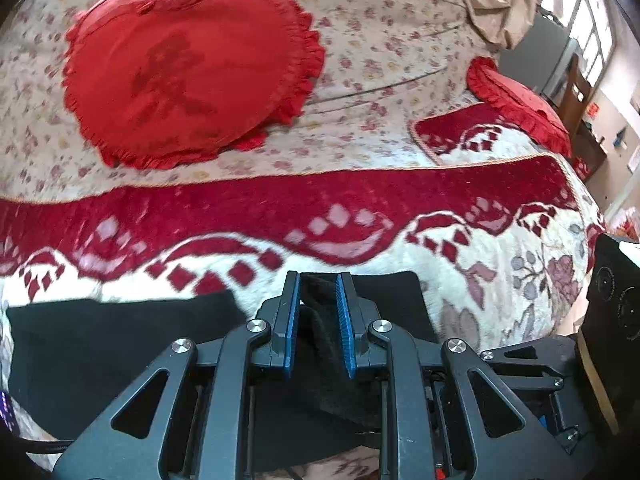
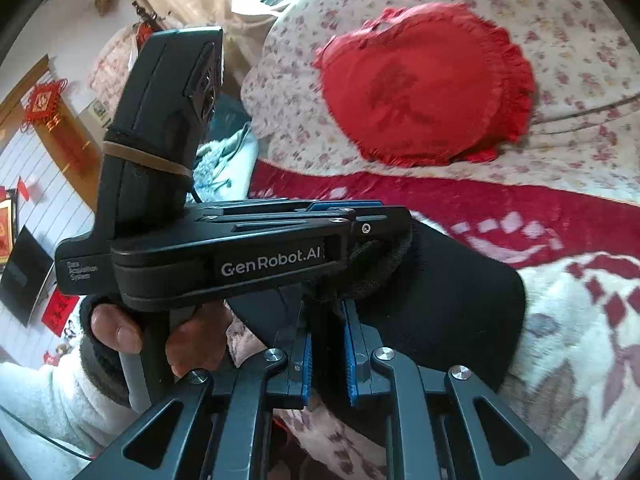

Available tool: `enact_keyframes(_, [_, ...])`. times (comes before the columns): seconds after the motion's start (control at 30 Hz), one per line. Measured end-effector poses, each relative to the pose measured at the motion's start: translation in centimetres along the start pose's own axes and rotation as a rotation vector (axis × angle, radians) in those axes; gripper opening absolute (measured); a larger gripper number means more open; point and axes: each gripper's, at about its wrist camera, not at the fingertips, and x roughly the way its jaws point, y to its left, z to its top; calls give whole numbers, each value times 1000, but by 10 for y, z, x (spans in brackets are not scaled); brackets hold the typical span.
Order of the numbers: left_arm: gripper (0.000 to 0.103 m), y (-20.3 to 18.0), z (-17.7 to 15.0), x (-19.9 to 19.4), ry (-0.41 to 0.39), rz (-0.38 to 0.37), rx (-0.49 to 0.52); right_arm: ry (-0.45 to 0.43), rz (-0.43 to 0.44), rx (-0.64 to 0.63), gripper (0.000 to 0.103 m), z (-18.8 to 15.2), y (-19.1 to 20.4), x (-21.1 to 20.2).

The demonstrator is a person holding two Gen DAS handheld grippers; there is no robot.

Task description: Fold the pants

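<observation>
Black pants mid-fold on a red-and-white blanket

The blanket (image 1: 400, 208) covers the bed, with a red ruffled cushion (image 1: 188, 68) lying beyond. The black pants (image 2: 452, 312) lie partly on the blanket, one end lifted and bunched. The left gripper (image 1: 318, 312) and right gripper (image 2: 326, 344) each pinch the black cloth. By my reading a fold is under way, not yet laid flat.

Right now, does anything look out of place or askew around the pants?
Nothing stands out. Both grippers, left gripper and right gripper, are shut on the black pants, which lie over the patterned blanket. The red cushion sits clear of them.
</observation>
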Motion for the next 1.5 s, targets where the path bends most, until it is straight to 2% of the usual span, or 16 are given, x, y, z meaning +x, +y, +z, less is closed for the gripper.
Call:
enact_keyframes(0.3, [17,50,-24,5,32,64,-105,108,59,-10,13,-2,6,69])
enact_keyframes(0.57, [17,67,-37,12,57,99,-157,174,75,9,14,-9,4,109])
enact_keyframes(0.7, [17,69,-38,1,42,113,-163,163,87,48,18,-4,4,81])
enact_keyframes(0.83, [17,75,-39,-14,20,103,-196,35,112,52,32,0,-6,13])
enact_keyframes(0.93, [17,76,-42,-23,8,84,-222,8,31,54,32,0,-20,-11])
enact_keyframes(0.97, [18,75,-43,-24,11,81,-224,5,5,58,32,-2,-24,-15])
enact_keyframes(1.0, [24,74,-44,-25,15,78,-224,5,-13,71,32,-3,-29,-16])
enact_keyframes(1.1, [36,72,-50,-23,48,33,-253,-2,-13,145,32,-10,-45,-17])
enact_keyframes(1.2, [37,71,-57,-16,67,13,-293,0,-1,195,32,-14,-53,-12])
enact_keyframes(1.4, [38,60,-73,6,130,17,-334,2,-20,175,32,-14,-52,-10])
enact_keyframes(1.43, [39,58,-74,7,127,23,-335,-2,-28,179,32,-14,-54,-11])
enact_keyframes(1.5, [52,51,-74,10,111,21,-342,-6,-39,194,32,-14,-59,-11])
